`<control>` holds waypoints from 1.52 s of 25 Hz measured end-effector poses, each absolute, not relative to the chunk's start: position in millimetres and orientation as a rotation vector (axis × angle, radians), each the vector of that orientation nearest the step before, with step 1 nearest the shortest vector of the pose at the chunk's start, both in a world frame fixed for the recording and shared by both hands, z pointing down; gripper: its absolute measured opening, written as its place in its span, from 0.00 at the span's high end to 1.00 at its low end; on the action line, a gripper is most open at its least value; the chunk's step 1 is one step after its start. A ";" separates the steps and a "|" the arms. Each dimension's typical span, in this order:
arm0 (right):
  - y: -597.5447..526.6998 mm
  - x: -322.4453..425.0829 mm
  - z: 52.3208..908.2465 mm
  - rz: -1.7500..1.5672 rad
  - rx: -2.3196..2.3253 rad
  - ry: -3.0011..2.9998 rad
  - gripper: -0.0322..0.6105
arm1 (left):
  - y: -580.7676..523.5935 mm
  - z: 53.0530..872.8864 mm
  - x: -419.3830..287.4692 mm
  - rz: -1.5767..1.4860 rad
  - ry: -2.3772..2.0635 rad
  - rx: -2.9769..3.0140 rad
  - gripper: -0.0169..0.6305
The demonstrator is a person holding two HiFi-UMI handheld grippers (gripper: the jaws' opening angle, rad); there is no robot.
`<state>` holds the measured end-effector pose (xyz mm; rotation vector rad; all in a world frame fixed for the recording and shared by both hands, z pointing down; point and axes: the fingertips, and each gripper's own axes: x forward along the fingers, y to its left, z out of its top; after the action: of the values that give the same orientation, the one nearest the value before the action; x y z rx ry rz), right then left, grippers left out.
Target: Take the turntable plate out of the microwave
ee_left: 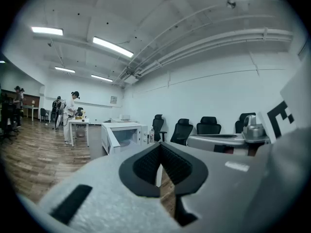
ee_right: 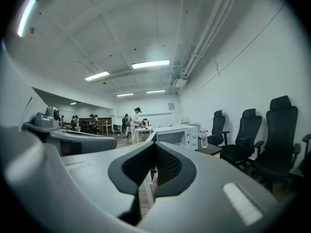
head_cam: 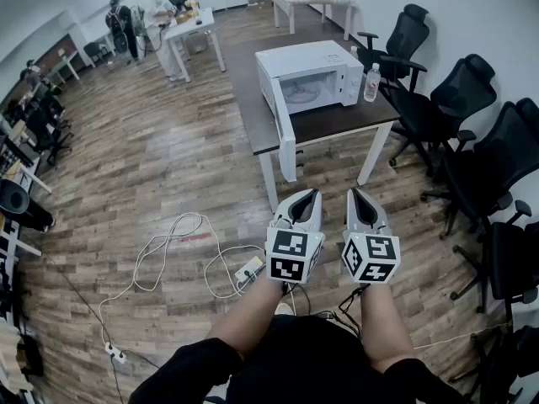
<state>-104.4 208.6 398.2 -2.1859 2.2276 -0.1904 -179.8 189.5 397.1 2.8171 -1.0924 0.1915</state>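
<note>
A white microwave (head_cam: 307,76) stands on a dark brown table (head_cam: 337,120) ahead of me, its door (head_cam: 284,133) swung wide open toward me. The glass turntable plate (head_cam: 301,96) lies inside the cavity. My left gripper (head_cam: 312,195) and right gripper (head_cam: 354,195) are held side by side well short of the table, both shut with nothing between the fingers. The left gripper view shows the shut left gripper (ee_left: 159,165) and the microwave (ee_left: 121,134) far off. In the right gripper view the right gripper (ee_right: 154,165) is shut and the microwave (ee_right: 177,136) stands beyond it.
A water bottle (head_cam: 371,82) stands on the table right of the microwave. Black office chairs (head_cam: 459,99) line the right side. Cables and a power strip (head_cam: 249,269) lie on the wooden floor at my left. People stand at a white table (head_cam: 189,28) far back.
</note>
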 end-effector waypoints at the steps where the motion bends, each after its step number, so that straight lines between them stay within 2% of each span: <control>1: 207.2 -105.3 398.1 -0.197 -2.178 2.229 0.94 | 188.2 396.2 -178.9 0.189 -1.090 2.818 0.96; 11: 198.5 -110.3 404.2 -0.225 -2.201 2.192 0.94 | 177.4 400.5 -182.1 0.205 -1.061 2.822 0.96; 17: 200.9 -102.6 405.6 -0.435 -2.063 2.058 0.94 | 176.7 404.4 -181.7 0.213 -1.015 2.844 0.96; 30: 191.0 -85.3 405.9 -0.397 -2.081 2.060 0.94 | 167.3 404.8 -166.6 0.187 -0.989 2.862 0.96; 38: 150.8 -49.8 403.9 -0.368 -2.060 2.108 0.94 | 135.3 407.6 -125.6 0.225 -1.021 2.864 0.96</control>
<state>-49.8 150.8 403.9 -2.0596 2.1076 -0.3680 -125.6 135.3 407.6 2.8641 -1.0213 0.2248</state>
